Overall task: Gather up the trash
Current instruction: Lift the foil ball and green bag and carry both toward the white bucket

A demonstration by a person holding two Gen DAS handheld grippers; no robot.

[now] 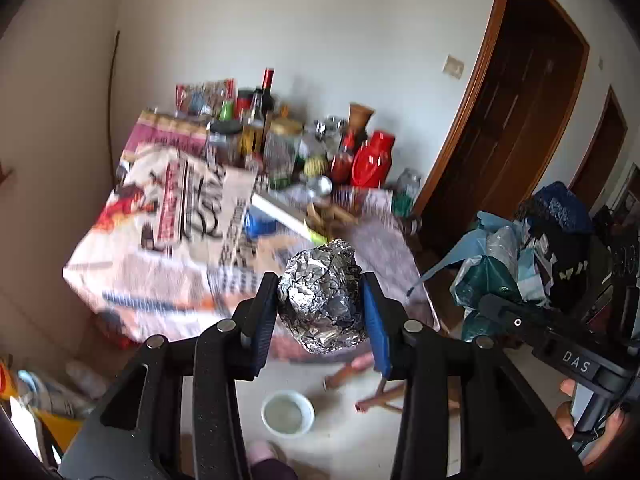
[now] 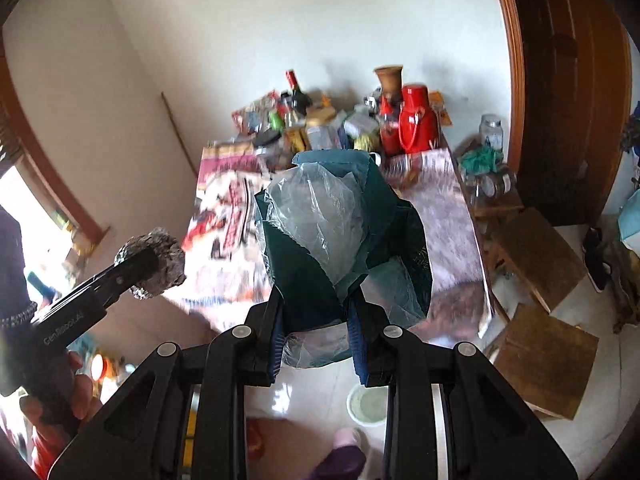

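Left gripper (image 1: 322, 300): clamped on a crumpled ball of aluminium foil (image 1: 323, 296), black finger on one side, blue pad on the other, both pressed into the creases. Foil ball held in the air, in front of the near edge of a table (image 1: 140, 272) covered with printed newspaper sheets (image 1: 176, 208). Same ball seen side-on from the right wrist view, at the tip of the left tool, with a hand wrapped around the handle below.

Right gripper (image 2: 316, 312): closed on a dark green bag (image 2: 304, 280) with a clear plastic bag (image 2: 316, 208) bunched inside its mouth. Bags held up off the table, standing above the fingers and hiding part of the tabletop behind.

At the far end of the table, against the white wall: a crowd of jars and bottles, a red thermos (image 2: 416, 120), a brown clay vase (image 2: 389, 78), a dark wine bottle (image 2: 298, 94) with a red cap. Background blurred, labels unreadable.

On the pale floor below the grippers: a small white bowl (image 1: 288, 413). Right of the table: low wooden stools (image 2: 540, 252), a brown wooden door (image 2: 572, 92). Heap of bags and dark clothing (image 1: 552, 232) at the right edge of the left view.
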